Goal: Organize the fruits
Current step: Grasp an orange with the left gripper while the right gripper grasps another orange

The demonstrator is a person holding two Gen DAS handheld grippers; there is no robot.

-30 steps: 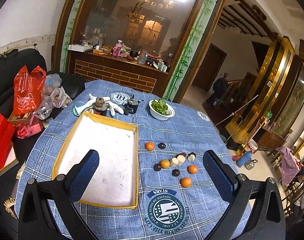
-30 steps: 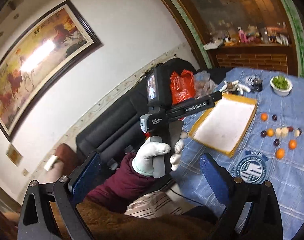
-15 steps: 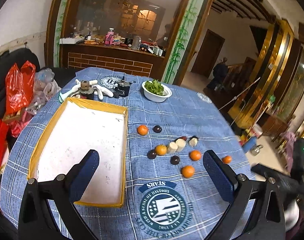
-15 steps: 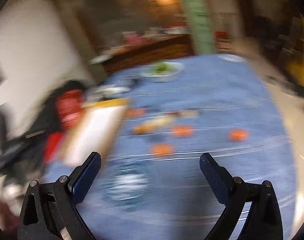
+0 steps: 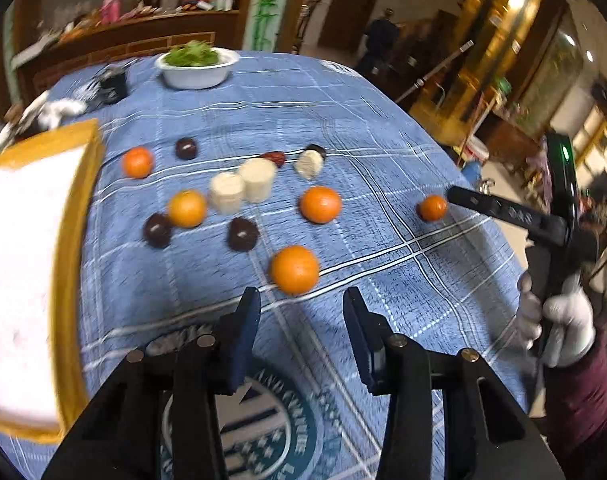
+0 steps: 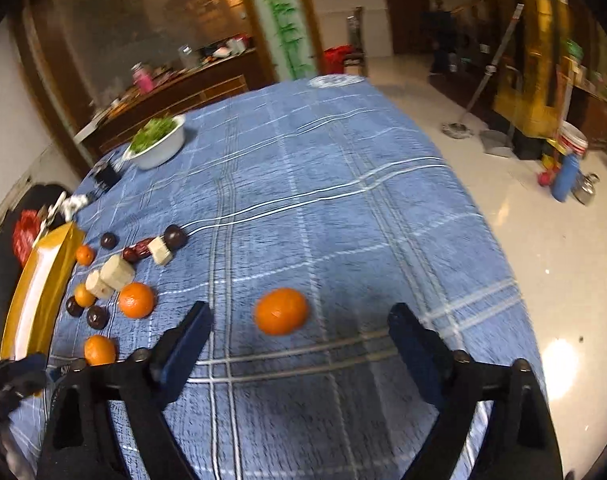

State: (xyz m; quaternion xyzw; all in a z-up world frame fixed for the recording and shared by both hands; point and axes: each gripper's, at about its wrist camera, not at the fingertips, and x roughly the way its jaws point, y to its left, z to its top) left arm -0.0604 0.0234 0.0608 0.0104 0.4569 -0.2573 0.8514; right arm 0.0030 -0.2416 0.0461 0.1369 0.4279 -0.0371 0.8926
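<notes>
Several oranges, dark plums, pale banana chunks and a red date lie on the blue checked tablecloth. My left gripper is open and empty, low over the cloth, just short of the nearest orange. My right gripper is open wide and empty, with a lone orange just ahead between its fingers. That lone orange shows in the left wrist view beside the right gripper's body. A yellow-rimmed white tray lies to the left of the fruit.
A white bowl of greens and small dark items stand at the table's far side. The table's right edge drops to a tiled floor with a blue bottle and buckets. My gloved right hand is at the right.
Both grippers have dropped down towards the table and closer to the fruit. The left jaws have narrowed. The right gripper has swung from facing the wall to facing the lone orange.
</notes>
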